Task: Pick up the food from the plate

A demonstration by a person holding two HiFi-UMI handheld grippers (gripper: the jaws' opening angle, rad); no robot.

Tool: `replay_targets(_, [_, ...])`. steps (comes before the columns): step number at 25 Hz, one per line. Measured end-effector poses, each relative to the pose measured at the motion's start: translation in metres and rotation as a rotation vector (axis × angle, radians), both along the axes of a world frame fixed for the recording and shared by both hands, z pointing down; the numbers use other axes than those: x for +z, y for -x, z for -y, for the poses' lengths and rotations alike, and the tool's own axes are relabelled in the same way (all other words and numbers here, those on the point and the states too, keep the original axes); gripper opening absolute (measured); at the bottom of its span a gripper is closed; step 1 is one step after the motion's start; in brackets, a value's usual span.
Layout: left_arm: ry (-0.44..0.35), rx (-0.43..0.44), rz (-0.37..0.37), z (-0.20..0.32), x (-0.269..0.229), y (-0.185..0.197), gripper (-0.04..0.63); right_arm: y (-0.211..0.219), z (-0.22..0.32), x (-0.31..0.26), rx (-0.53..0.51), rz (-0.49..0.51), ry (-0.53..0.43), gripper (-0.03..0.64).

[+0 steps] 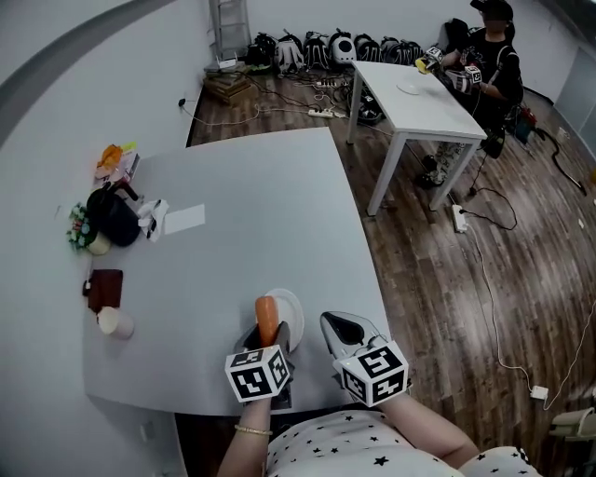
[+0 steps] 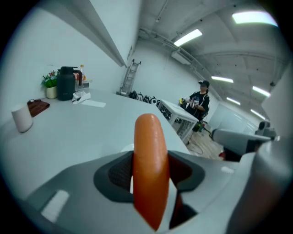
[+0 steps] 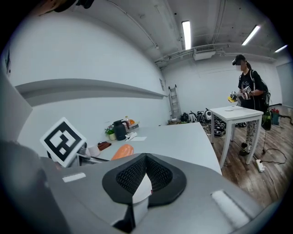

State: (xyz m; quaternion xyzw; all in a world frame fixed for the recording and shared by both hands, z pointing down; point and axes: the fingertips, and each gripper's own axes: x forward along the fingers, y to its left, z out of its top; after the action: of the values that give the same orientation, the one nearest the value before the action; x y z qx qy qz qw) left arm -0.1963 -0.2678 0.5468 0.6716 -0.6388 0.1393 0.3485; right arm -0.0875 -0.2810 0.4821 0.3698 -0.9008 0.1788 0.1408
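Left gripper [image 1: 270, 335] clamped on the sausage [image 1: 267, 320], which sticks out past its tips | sausage sits over the left rim of the plate [image 1: 292, 304], near the table's [image 1: 261, 205] front edge | right gripper [image 1: 339, 328] closed, empty, just right of the plate | progress: grasp looks made, whether it is lifted clear is unclear, likely the step left

"How many tables do you count?"

"Two. A grey table [image 1: 279, 186] close by and a white table [image 1: 424, 107] further off, with one person [image 1: 491, 61] at it."

"Plates?"

"Two, the near plate [image 1: 292, 310] and the far plate [image 1: 408, 88]."

"And the rest?"

"One sausage [image 1: 267, 320], one paper cup [image 1: 116, 323], one dark jug [image 1: 114, 218], one potted plant [image 1: 78, 229], one flat brown case [image 1: 104, 287], one sheet of paper [image 1: 183, 218] and one ladder [image 1: 228, 28]. There are two grippers, a left gripper [image 1: 268, 335] and a right gripper [image 1: 337, 324]."
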Motion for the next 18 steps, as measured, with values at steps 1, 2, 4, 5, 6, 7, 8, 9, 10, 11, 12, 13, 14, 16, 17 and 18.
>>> replay_targets(1, [-0.033,-0.014,-0.01,-0.005,-0.012,0.0,0.209,0.001,-0.002,-0.001,-0.009,0.002,-0.004,-0.002])
replay_targets(2, [-0.065,-0.029,-0.021,-0.009,-0.023,0.0,0.21,0.001,-0.003,-0.002,-0.019,0.003,-0.009,-0.002])
replay_targets(4, [-0.122,-0.052,-0.045,-0.019,-0.044,0.0,0.21,0.002,-0.008,-0.004,-0.038,0.007,-0.016,-0.002])
replay_targets(5, [-0.144,-0.059,-0.053,-0.023,-0.053,-0.001,0.21,0.003,-0.011,-0.004,-0.047,0.009,-0.019,-0.002])
replay_targets(6, [-0.162,-0.064,-0.057,-0.027,-0.06,-0.001,0.21,0.003,-0.013,-0.004,-0.055,0.01,-0.022,-0.002])
replay_targets(7, [-0.177,-0.069,-0.056,-0.03,-0.065,-0.002,0.21,0.004,-0.015,-0.004,-0.062,0.01,-0.025,-0.002])
replay_targets(8, [-0.188,-0.074,-0.053,-0.032,-0.069,-0.002,0.21,0.004,-0.016,-0.005,-0.068,0.01,-0.026,-0.002])
replay_targets(9, [-0.195,-0.079,-0.051,-0.034,-0.072,-0.002,0.21,0.005,-0.017,-0.005,-0.074,0.011,-0.028,-0.002])
replay_targets(10, [-0.2,-0.083,-0.05,-0.035,-0.073,-0.002,0.21,0.006,-0.018,-0.006,-0.08,0.014,-0.029,-0.002])
replay_targets(11, [-0.202,-0.086,-0.049,-0.036,-0.074,-0.002,0.209,0.007,-0.019,-0.008,-0.084,0.017,-0.031,-0.002])
replay_targets(12, [-0.203,-0.088,-0.047,-0.036,-0.074,-0.002,0.21,0.007,-0.019,-0.009,-0.088,0.02,-0.034,-0.002])
replay_targets(13, [-0.202,-0.09,-0.047,-0.037,-0.074,-0.002,0.21,0.007,-0.019,-0.011,-0.09,0.022,-0.037,-0.002])
replay_targets(14, [-0.201,-0.092,-0.047,-0.037,-0.074,-0.003,0.21,0.007,-0.02,-0.012,-0.091,0.023,-0.041,-0.002])
replay_targets(16, [-0.2,-0.093,-0.044,-0.038,-0.073,-0.004,0.209,0.006,-0.02,-0.014,-0.09,0.02,-0.047,-0.002])
replay_targets(17, [-0.2,-0.092,-0.042,-0.038,-0.073,-0.004,0.21,0.005,-0.021,-0.014,-0.089,0.018,-0.048,-0.002])
replay_targets(18, [-0.201,-0.09,-0.041,-0.038,-0.073,-0.004,0.21,0.005,-0.021,-0.014,-0.088,0.016,-0.05,-0.002])
